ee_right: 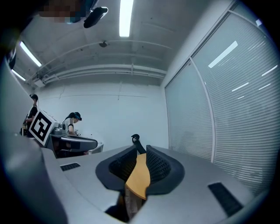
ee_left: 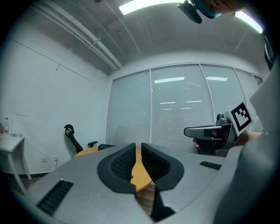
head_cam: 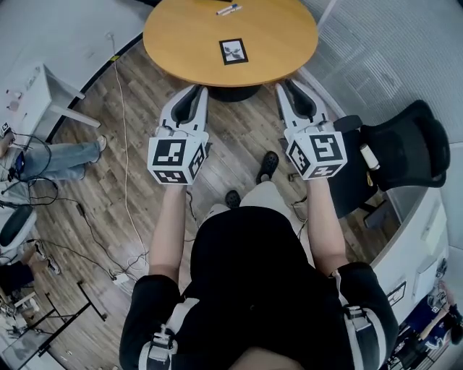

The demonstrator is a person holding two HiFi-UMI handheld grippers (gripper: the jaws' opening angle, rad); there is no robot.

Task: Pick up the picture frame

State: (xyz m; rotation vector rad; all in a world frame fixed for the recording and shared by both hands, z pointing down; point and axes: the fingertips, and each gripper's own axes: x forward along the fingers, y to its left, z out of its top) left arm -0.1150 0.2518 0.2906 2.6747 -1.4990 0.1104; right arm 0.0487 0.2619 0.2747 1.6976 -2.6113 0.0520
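Observation:
The picture frame (head_cam: 233,51), small with a black border and a white picture, lies flat on the round wooden table (head_cam: 181,36), right of its middle. Both grippers are held level in front of the table's near edge, short of the frame. My left gripper (head_cam: 195,89) points at the table's near left rim; its jaws stand a little apart with nothing between them (ee_left: 137,146). My right gripper (head_cam: 288,85) points at the near right rim, its jaws likewise apart and empty (ee_right: 141,148). Only the table top (ee_right: 138,177) shows through the gap.
Two pens (head_cam: 228,9) lie at the table's far edge. A black office chair (head_cam: 401,155) stands close on the right. A white side table (head_cam: 36,90), a seated person's legs (head_cam: 58,159) and floor cables (head_cam: 123,144) are at the left. Glass walls with blinds stand behind.

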